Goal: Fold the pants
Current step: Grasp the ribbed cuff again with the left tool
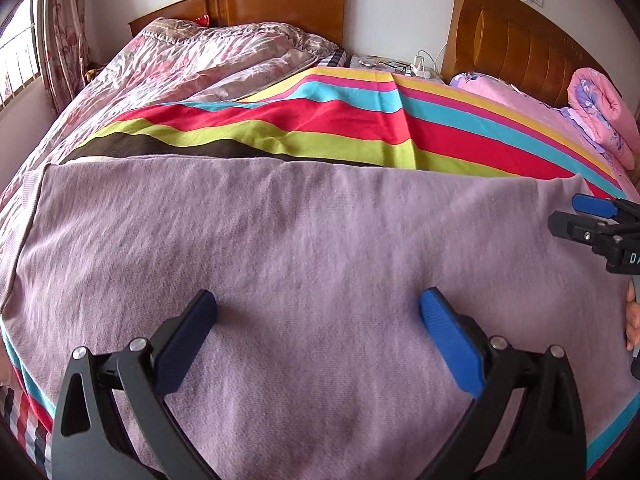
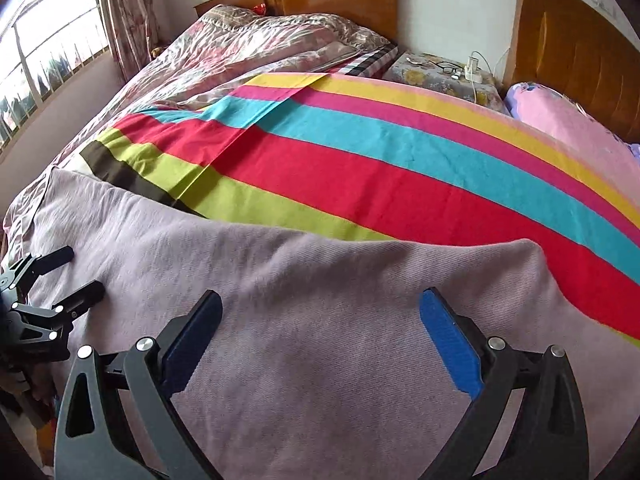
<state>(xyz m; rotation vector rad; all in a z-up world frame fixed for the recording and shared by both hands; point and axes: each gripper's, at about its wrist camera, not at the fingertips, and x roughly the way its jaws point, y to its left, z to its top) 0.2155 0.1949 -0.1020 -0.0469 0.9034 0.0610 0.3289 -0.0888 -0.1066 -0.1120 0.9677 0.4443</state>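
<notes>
The mauve knit pants (image 1: 300, 240) lie spread flat across the near end of a bed, over a striped sheet (image 1: 320, 120). My left gripper (image 1: 318, 304) is open and empty, its fingers hovering over the middle of the pants. My right gripper (image 2: 320, 304) is open and empty over the right part of the pants (image 2: 320, 300). The right gripper also shows at the right edge of the left wrist view (image 1: 568, 216). The left gripper shows at the left edge of the right wrist view (image 2: 82, 276), also open.
A floral quilt (image 1: 192, 64) covers the far left of the bed. A wooden headboard (image 1: 280, 4) stands behind. A bedside stand with glasses and a charger (image 2: 448, 68) sits between two beds. Rolled pink bedding (image 1: 600, 116) lies at right. A window (image 2: 44, 52) is at left.
</notes>
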